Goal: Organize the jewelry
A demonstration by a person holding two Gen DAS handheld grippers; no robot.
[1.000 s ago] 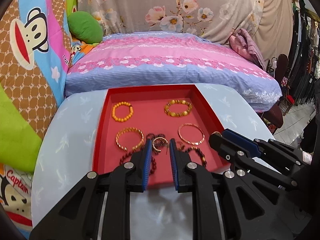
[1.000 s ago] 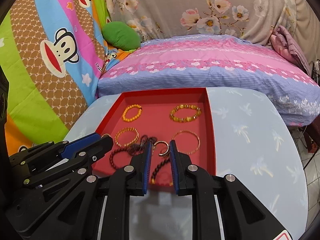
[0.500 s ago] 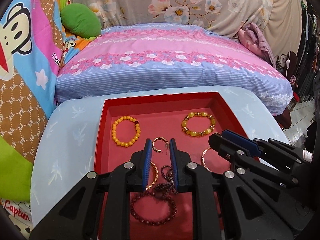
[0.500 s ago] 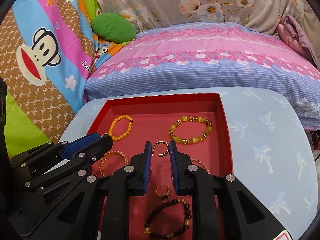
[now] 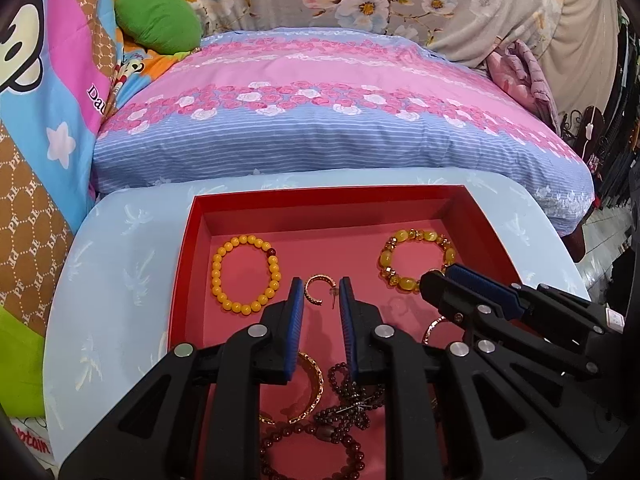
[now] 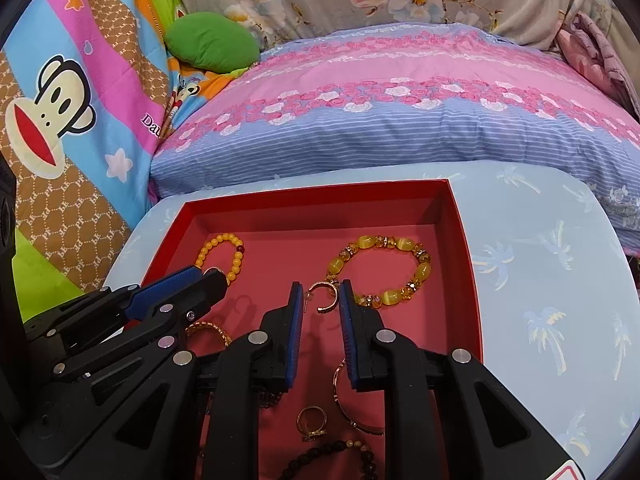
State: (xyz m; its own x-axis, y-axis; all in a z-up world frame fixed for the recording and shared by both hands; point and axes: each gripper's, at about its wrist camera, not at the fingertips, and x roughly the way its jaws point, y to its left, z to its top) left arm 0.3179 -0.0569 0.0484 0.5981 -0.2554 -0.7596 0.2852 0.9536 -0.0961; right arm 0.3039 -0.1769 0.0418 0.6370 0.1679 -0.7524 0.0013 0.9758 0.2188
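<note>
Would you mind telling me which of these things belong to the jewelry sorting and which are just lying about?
Job:
- red tray
- left gripper holding left hoop earring
- right gripper holding right hoop earring
- yellow bracelet
- amber bracelet
- dark beads
- gold ring

Lying about:
- green cushion
- pink-and-blue pillow
- monkey blanket

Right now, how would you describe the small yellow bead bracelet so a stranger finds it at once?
Look in the red tray on the pale blue table. In its far left corner lies the yellow bead bracelet. Its small, plain, round beads include one dark red bead, unlike the chunky amber bracelet at the far right.
</note>
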